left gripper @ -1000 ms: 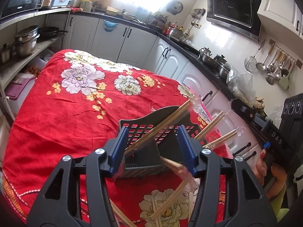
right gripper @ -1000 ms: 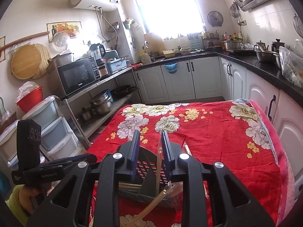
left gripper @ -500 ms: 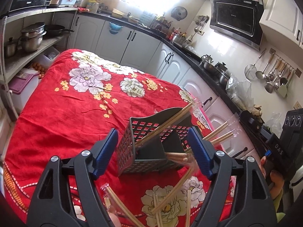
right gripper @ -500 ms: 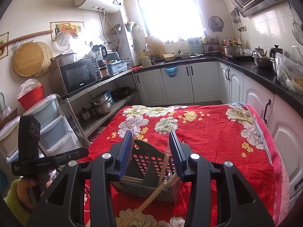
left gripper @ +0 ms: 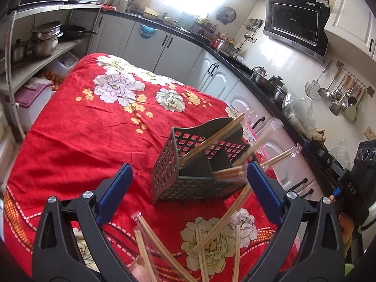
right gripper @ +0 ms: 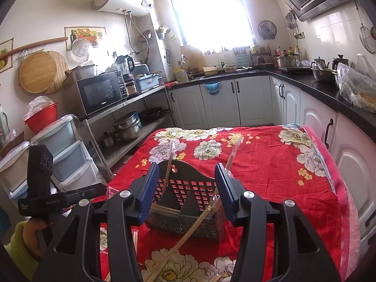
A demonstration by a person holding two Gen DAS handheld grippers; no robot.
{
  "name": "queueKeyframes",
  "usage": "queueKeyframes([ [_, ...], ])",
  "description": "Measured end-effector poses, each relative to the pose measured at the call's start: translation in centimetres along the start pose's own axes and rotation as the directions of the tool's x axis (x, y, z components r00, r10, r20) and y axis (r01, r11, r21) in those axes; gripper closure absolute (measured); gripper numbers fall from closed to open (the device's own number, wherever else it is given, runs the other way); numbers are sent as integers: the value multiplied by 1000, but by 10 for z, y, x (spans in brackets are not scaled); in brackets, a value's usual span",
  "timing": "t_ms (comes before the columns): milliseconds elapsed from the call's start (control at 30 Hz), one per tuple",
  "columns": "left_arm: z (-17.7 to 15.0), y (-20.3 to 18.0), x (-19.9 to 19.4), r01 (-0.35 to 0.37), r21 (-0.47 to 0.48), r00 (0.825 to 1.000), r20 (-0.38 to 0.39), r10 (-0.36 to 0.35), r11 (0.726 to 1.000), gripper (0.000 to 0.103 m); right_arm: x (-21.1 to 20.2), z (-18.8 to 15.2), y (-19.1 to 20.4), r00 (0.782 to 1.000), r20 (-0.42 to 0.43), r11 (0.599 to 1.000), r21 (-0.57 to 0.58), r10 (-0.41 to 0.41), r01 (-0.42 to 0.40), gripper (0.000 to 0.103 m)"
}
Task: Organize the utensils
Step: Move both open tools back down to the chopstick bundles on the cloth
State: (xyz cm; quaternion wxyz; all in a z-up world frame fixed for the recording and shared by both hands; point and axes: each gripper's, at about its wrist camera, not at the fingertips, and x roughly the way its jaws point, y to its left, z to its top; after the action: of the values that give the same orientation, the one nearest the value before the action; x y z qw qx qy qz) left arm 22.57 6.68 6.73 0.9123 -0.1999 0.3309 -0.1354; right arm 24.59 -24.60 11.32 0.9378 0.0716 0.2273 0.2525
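Observation:
A grey perforated utensil basket (left gripper: 169,164) (right gripper: 188,188) stands on the red flowered tablecloth (left gripper: 82,141), with wrapped wooden chopsticks (left gripper: 211,138) (right gripper: 169,166) leaning out of its compartments. More chopsticks (left gripper: 218,223) lie loose on the cloth in front of it. My left gripper (left gripper: 190,188) is just short of the basket with its jaws opening wide, and the pads (left gripper: 117,188) touch nothing. My right gripper (right gripper: 186,185) faces the basket from the other side. Its jaws are opening too, and they frame the basket without pressing on it.
White cabinets under a dark counter (right gripper: 317,89) run along the far and right sides. A metal shelf with pots (right gripper: 127,129) and plastic drawers (right gripper: 68,155) stand to the left. A hand (right gripper: 28,235) holds the other gripper at the table's near left corner.
Both grippers have widened their jaws and drawn back from the basket. The wrapped chopsticks that stood between their pads now lean in the basket on their own.

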Motion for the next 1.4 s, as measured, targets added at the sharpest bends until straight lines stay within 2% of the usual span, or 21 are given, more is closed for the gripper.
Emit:
queueKeyframes([
  [500, -24, 12, -4, -19, -24, 999, -29, 19, 1000, 11, -16, -25, 5, 1000, -25, 1000, -3, -2, 1, 55],
  [1000, -53, 21, -1, -40, -37, 996, -77, 37, 998, 11, -13, -67, 13, 993, -116, 1000, 1, 12, -12, 55],
  [1400, -79, 32, 6, -72, -54, 990, -125, 64, 996, 11, -9, -111, 24, 977, -208, 999, -10, 41, -44, 55],
])
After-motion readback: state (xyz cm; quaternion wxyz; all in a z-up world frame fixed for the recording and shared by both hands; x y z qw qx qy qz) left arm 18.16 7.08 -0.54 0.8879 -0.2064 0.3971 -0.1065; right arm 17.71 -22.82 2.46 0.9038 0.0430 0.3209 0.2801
